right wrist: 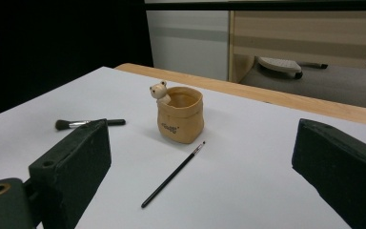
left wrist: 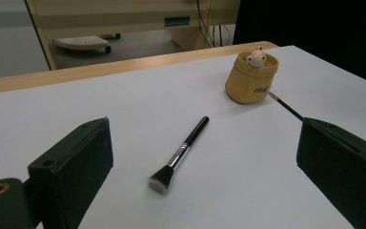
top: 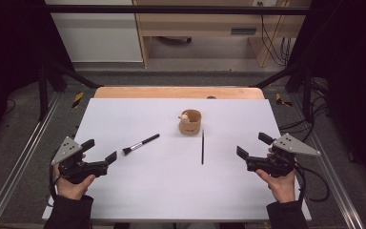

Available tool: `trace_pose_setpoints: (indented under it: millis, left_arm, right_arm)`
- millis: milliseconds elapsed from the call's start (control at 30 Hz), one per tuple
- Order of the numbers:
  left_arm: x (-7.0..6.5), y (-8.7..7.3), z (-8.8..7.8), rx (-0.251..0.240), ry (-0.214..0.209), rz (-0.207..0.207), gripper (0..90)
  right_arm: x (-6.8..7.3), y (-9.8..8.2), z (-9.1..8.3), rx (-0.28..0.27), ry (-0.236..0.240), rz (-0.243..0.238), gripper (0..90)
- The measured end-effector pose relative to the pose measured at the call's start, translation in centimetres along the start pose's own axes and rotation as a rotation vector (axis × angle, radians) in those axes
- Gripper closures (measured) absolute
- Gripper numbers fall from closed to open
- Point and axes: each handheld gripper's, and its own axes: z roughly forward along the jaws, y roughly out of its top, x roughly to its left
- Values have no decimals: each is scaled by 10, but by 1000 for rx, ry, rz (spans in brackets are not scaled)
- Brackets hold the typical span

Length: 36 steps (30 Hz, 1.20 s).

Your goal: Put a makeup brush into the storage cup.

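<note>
A makeup brush (top: 140, 143) with a black handle, silver collar and dark bristles lies on the white table (top: 171, 191), left of centre. A thin black paintbrush (top: 202, 147) lies right of centre, just near of a tan pot (top: 190, 122) with a small bear figure on its rim.

The right gripper view shows lettering on the pot's side and the paintbrush's fine tip (right wrist: 201, 144) close to the pot; the high view shows the person's hands.

The left gripper (top: 98, 150) rests at the table's left, jaws wide apart and empty, the makeup brush just beyond them. The right gripper (top: 253, 145) sits at the right, likewise spread and empty, the paintbrush to its left.
</note>
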Motion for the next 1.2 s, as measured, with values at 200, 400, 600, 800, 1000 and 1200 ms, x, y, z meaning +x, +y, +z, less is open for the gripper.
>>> trace_pose_setpoints:
  millis: [200, 400, 600, 800, 1000, 1200]
  left_arm:
    - [1, -4, 4, 16, 5, -8, 45]
    - [3, -10, 7, 36, 10, -12, 47]
    - [3, -13, 8, 42, 11, -12, 48]
    - [4, -13, 8, 48, 11, -11, 48]
    - [3, -14, 8, 52, 13, -3, 48]
    - [5, -14, 6, 49, 14, -10, 48]
  right_arm:
    - [-2, -1, -1, 11, -13, 7, 64]
    - [1, -1, 2, 28, -21, -1, 66]
    - [4, -4, 7, 49, -25, -9, 67]
    - [11, -3, 16, 65, -21, -22, 74]
    - [25, 0, 30, 105, -15, -42, 85]
    - [34, 4, 45, 138, -26, -47, 94]
